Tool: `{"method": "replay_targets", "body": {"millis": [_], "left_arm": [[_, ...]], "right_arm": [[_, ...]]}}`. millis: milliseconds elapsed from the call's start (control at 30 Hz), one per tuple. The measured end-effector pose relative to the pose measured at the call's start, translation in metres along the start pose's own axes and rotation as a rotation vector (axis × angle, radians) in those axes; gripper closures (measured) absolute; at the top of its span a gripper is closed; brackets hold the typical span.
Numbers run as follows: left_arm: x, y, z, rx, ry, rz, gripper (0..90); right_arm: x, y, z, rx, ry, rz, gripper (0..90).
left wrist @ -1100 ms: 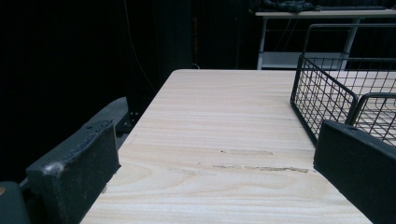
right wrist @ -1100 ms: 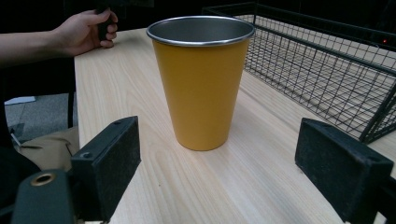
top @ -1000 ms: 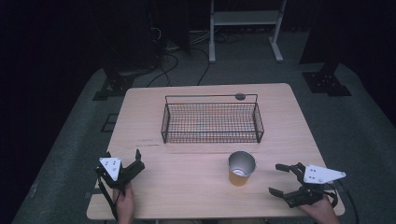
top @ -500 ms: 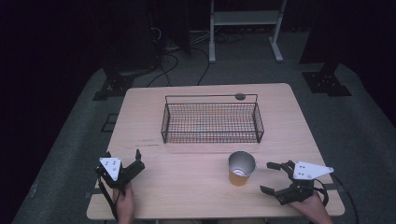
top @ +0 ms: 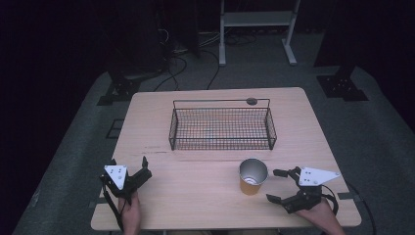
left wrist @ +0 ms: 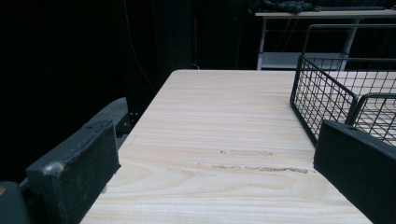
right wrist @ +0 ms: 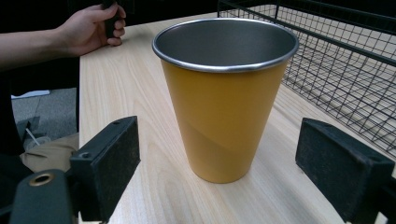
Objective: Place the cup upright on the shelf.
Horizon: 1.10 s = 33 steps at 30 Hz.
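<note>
An orange metal cup (top: 253,176) (right wrist: 224,93) with a steel rim stands upright on the wooden table (top: 195,196), in front of the black wire basket (top: 222,128). My right gripper (top: 273,185) (right wrist: 229,168) is open just to the right of the cup, its jaws pointing at it, apart from its wall. My left gripper (top: 129,165) (left wrist: 215,163) is open near the table's front left corner, aimed across the bare wood, with the wire basket (left wrist: 345,98) at its right.
A small dark round object (top: 251,101) lies by the basket's back rail. The person's other hand (right wrist: 91,23) shows beyond the cup in the right gripper view. A white shelf frame (top: 257,24) stands on the dark floor behind the table.
My right gripper has moved left along the front of the table, toward the cup. The left gripper has stayed put.
</note>
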State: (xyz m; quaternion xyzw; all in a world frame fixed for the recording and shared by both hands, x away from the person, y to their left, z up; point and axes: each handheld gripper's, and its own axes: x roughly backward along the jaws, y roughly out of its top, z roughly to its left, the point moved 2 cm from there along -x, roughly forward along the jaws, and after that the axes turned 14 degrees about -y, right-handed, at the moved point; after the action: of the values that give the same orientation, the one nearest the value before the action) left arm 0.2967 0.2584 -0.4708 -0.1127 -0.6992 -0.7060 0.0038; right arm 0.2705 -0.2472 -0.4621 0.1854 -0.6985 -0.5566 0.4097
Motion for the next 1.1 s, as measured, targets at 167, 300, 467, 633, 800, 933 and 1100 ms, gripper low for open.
{"method": "replay_targets", "body": {"millis": [167,300,467,633,800,933,1100], "left_arm": [[0.0,0.0,0.0,0.0,0.0,0.0,0.0],[0.0,0.0,0.0,-0.001,0.0,0.0,0.0],[0.0,0.0,0.0,-0.003,0.0,0.002,0.0],[0.0,0.0,0.0,-0.002,0.0,0.001,0.0],[0.0,0.0,0.0,-0.004,0.0,0.001,0.0],[0.0,0.0,0.0,-0.004,-0.001,0.001,0.0],[0.0,0.0,0.0,-0.004,-0.001,0.001,0.0]], "right_arm": [[-0.004,0.004,0.002,0.006,0.001,0.003,10.8],[-0.01,0.005,0.001,0.004,0.002,0.008,8.2],[-0.017,0.006,0.001,-0.008,-0.006,0.022,2.3],[-0.022,0.01,0.002,-0.002,-0.001,0.034,1.6],[-0.03,0.017,0.002,0.009,-0.002,0.051,0.0],[-0.038,0.018,0.005,0.005,0.007,0.052,0.0],[-0.042,0.019,0.006,-0.002,0.011,0.05,0.0]]}}
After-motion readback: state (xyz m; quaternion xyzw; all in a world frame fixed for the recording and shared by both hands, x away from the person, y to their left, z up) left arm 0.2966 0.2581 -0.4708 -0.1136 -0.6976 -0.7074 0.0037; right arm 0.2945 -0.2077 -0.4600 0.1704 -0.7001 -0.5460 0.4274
